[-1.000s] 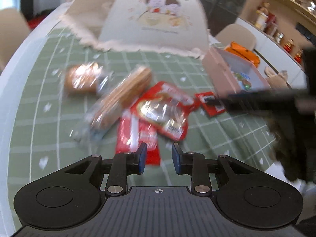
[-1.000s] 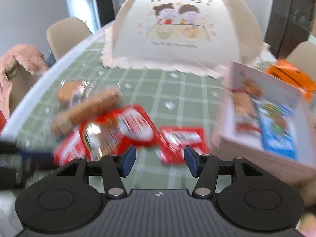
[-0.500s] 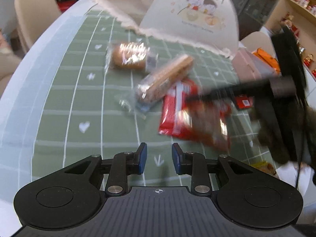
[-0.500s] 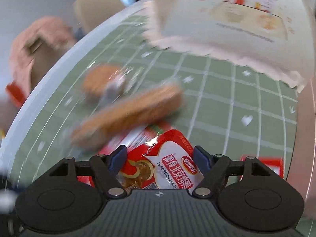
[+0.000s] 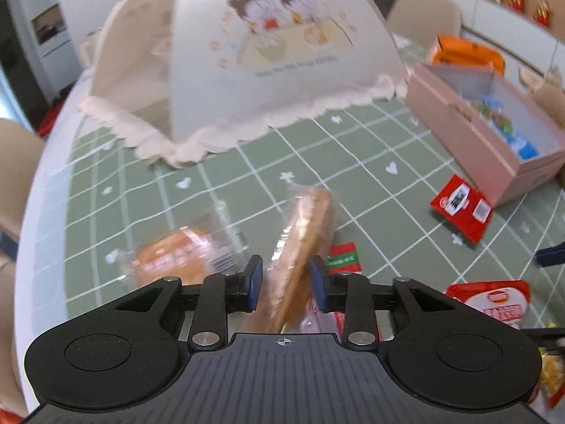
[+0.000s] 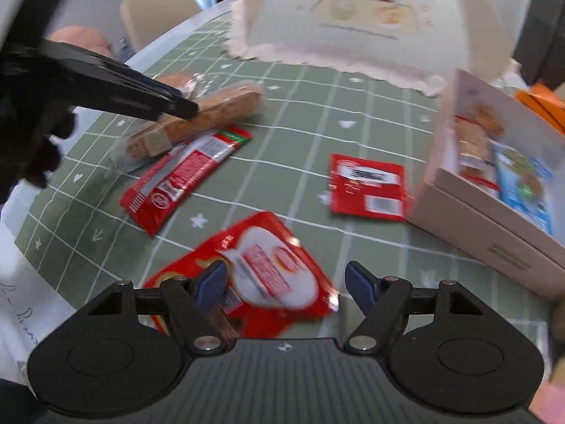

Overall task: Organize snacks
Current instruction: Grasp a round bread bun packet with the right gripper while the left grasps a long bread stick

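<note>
A long biscuit pack (image 5: pixel 310 219) in clear wrap lies on the green checked tablecloth (image 5: pixel 353 162). My left gripper (image 5: pixel 286 279) straddles its near end; the jaws are opening and the pack sits between the blue pads. In the right wrist view the left gripper's fingers (image 6: pixel 176 106) reach over that biscuit pack (image 6: pixel 219 106). My right gripper (image 6: pixel 284 275) is open just above a red snack pouch (image 6: pixel 261 272), pads clear of it. A round bun pack (image 5: pixel 173 258), a long red pack (image 6: pixel 183 173) and a small red packet (image 6: pixel 367 187) lie loose.
A pink box (image 6: pixel 487 233) holding several snacks stands at the right, also the pink box (image 5: pixel 459 134). A large mesh food cover (image 5: pixel 275 53) fills the back of the table. An orange pack (image 5: pixel 462 53) lies behind the box. Chairs stand around; the table's white edge (image 5: pixel 46 183) curves left.
My left gripper swung over the long biscuit pack and its jaws widened around it. The right gripper's jaws widened early on, and it drew back from the red pouch, now seen farther off.
</note>
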`<act>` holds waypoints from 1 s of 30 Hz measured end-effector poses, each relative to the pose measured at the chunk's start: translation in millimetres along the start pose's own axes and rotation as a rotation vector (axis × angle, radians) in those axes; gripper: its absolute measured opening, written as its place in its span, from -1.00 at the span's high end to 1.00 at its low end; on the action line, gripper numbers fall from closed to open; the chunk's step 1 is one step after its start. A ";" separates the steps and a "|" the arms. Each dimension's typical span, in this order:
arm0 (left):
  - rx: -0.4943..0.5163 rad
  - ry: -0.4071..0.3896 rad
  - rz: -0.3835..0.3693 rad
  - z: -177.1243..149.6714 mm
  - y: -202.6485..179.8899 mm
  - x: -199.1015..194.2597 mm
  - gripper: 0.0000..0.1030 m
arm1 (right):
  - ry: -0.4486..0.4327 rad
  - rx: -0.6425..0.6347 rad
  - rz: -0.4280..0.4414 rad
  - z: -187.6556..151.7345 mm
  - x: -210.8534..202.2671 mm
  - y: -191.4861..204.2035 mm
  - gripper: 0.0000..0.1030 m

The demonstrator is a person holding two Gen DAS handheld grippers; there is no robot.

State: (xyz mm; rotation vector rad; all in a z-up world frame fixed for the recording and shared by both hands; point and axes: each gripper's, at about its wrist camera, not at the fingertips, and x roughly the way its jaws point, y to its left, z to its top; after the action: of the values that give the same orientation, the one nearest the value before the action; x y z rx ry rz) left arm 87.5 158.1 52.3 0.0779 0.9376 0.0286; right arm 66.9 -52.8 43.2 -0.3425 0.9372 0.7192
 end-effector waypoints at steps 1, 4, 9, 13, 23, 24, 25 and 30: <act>0.007 0.010 0.002 0.4 -2.5 5.3 0.10 | -0.003 0.006 -0.005 -2.3 -3.3 -2.8 -0.47; -0.045 0.035 0.008 -5.6 -0.3 10.3 0.24 | -0.012 0.025 -0.010 -6.0 -11.2 -9.5 -0.47; -0.235 0.050 -0.042 -47.2 11.9 -22.8 0.34 | -0.056 0.000 0.007 14.6 -13.5 -1.3 -0.48; -0.347 0.044 -0.034 -92.7 12.5 -55.7 0.34 | -0.121 -0.071 0.068 61.9 -5.6 29.3 -0.64; -0.576 0.037 -0.024 -148.0 19.4 -99.1 0.34 | -0.075 -0.335 0.180 194.2 109.3 139.1 -0.70; -0.584 0.034 -0.027 -149.5 19.8 -99.8 0.34 | -0.030 -0.364 0.176 200.8 124.9 147.5 -0.70; -0.593 0.031 -0.029 -150.3 20.4 -100.2 0.33 | 0.018 -0.379 0.178 203.8 137.0 153.1 -0.70; -0.595 0.022 -0.040 -151.2 21.1 -101.1 0.33 | 0.126 -0.360 0.141 191.0 150.7 159.8 -0.13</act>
State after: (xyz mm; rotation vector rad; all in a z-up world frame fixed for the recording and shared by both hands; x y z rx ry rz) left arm -94.0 181.4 46.2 -0.4919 0.9199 0.2699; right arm 130.9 231.0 31.4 -0.6489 0.9567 1.0082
